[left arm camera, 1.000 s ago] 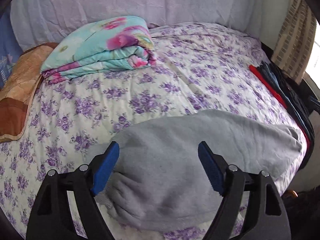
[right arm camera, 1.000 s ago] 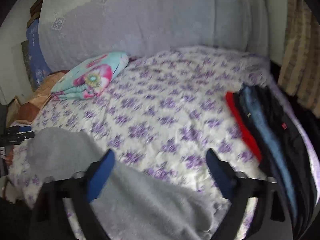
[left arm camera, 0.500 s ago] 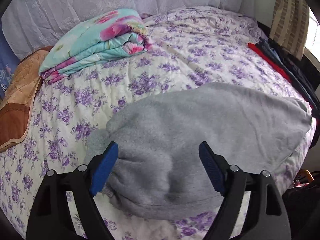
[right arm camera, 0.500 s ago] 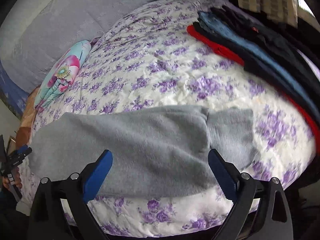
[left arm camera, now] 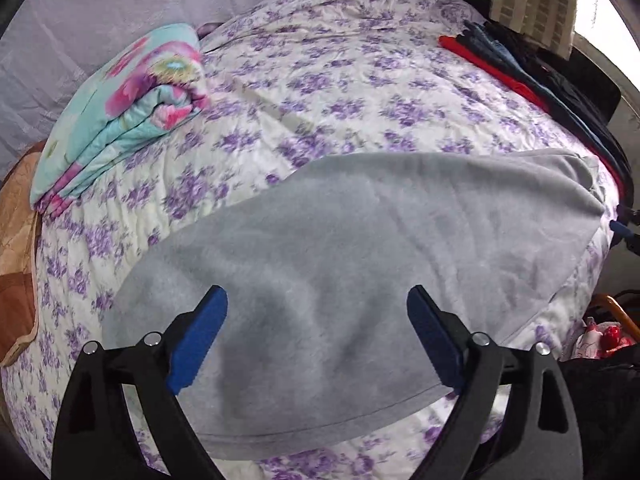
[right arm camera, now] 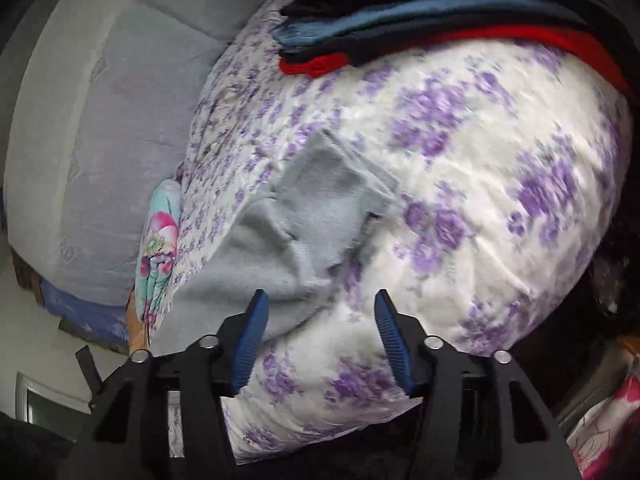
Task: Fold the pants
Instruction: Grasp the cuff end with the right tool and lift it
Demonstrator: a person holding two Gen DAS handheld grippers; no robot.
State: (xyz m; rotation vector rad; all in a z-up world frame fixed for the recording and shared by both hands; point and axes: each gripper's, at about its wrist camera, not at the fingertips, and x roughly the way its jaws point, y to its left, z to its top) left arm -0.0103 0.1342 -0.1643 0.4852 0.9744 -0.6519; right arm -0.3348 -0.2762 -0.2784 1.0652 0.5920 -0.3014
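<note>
Grey fleece pants [left arm camera: 360, 280] lie flat across the near edge of the bed, stretched left to right. My left gripper [left arm camera: 316, 336] is open and empty, hovering just above their left end. In the right wrist view the pants [right arm camera: 288, 240] show end-on, with the cuff end nearest. My right gripper [right arm camera: 320, 336] is open and empty, low at the bed's edge beside that end, its left pad [right arm camera: 252, 332] close to the grey cloth. The right gripper's blue tip [left arm camera: 620, 228] shows at the far right of the left wrist view.
The bed has a white sheet with purple flowers [left arm camera: 360, 80]. A folded turquoise floral quilt [left arm camera: 120, 120] lies at the back left. A stack of red, blue and black folded clothes [right arm camera: 440, 28] lies along the bed's right side. A grey headboard cover [right arm camera: 100, 120] stands behind.
The right gripper has dropped low and swung toward the pants' right end, with its jaws narrower than before. The left gripper has shifted slightly forward over the pants. The pants lie flatter.
</note>
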